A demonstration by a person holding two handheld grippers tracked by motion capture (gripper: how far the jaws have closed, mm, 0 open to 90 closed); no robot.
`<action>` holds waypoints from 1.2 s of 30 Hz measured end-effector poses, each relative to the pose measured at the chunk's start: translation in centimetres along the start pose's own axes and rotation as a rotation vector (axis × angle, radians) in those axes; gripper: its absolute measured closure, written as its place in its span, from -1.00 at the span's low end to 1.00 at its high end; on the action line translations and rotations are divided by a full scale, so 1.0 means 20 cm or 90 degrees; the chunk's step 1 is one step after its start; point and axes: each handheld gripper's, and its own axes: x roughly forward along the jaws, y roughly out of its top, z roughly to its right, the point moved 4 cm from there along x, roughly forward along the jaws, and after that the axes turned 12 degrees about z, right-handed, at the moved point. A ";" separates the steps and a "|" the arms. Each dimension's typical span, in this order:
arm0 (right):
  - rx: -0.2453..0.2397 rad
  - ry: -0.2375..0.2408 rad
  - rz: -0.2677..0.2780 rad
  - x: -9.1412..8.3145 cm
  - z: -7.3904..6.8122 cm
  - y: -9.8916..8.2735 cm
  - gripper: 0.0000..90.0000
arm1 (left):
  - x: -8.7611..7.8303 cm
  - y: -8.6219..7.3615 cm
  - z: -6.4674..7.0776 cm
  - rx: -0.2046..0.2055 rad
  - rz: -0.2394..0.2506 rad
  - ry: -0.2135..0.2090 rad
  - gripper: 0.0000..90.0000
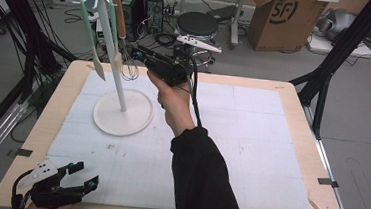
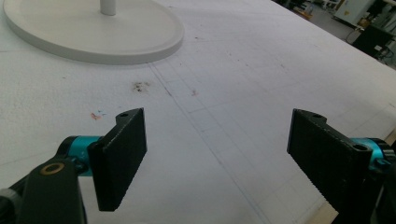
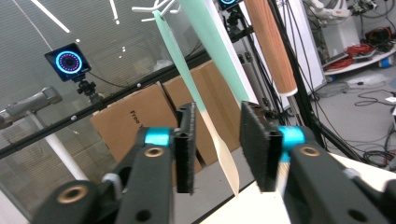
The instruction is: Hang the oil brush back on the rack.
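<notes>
Rack [image 1: 122,112] sits upper left of the high view, a white pole on a round base with utensils hanging off hooks at the top — two mint-handled spatulas [image 1: 91,37], a wood-handled whisk [image 1: 121,29].

Right gripper [image 1: 136,54] is held up level at those utensils, upper middle of the frame. In the right gripper view its jaws are parted with a modest gap. A spatula [image 3: 205,116] hangs in line with that gap but farther back, and the pads aren't pressing on anything. My guess is it's positioned that high because the hooks are up top.

Left gripper [image 1: 83,176] is parked bottom left, low over the foam mat [image 1: 251,140], jaws spread wide, nothing between them — probably just kept out of the way.
</notes>
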 end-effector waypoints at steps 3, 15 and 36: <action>-0.009 -0.017 -0.005 -0.03 0.00 -0.01 0.34 | 0.00 0.00 0.00 -0.006 0.007 -0.003 -0.57; -0.015 -0.057 -0.059 -0.25 0.03 -0.11 -0.14 | 0.00 0.00 0.01 -0.015 0.007 -0.008 -0.60; -0.021 -0.090 -0.099 -0.69 0.08 -0.39 -0.37 | 0.03 0.01 0.01 -0.021 0.011 -0.011 -0.62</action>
